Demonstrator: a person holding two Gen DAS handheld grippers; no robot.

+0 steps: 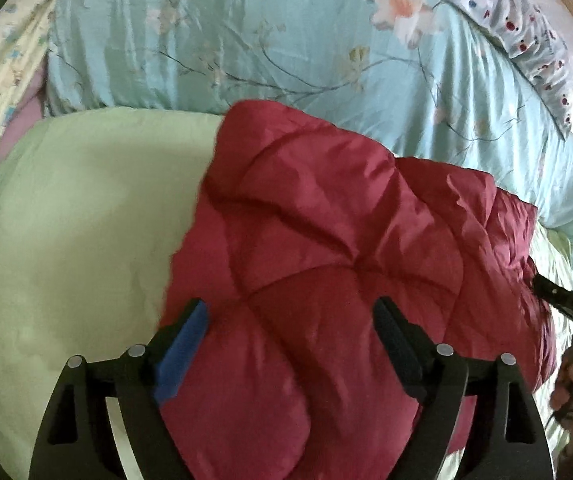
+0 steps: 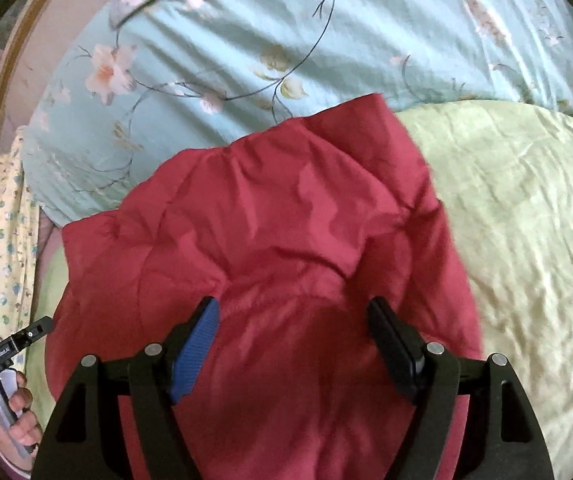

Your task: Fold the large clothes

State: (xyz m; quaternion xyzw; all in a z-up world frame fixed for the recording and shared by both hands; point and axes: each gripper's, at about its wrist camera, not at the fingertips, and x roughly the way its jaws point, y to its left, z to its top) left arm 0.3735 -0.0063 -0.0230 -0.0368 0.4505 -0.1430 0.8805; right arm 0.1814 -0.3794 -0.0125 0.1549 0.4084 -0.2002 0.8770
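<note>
Red quilted jacket point(image 1: 326, 264) lies bunched on the bed's pale green cover point(image 1: 66, 240), under and ahead of both sets of jaws; puffy, diamond-stitched, creased, folded into a thick wad. Left gripper point(image 1: 290, 320) and right gripper point(image 2: 292, 316) hover wide open, gripping nothing, likely clear of the fabric. Floral blue duvet point(image 1: 246, 32) beyond
</note>
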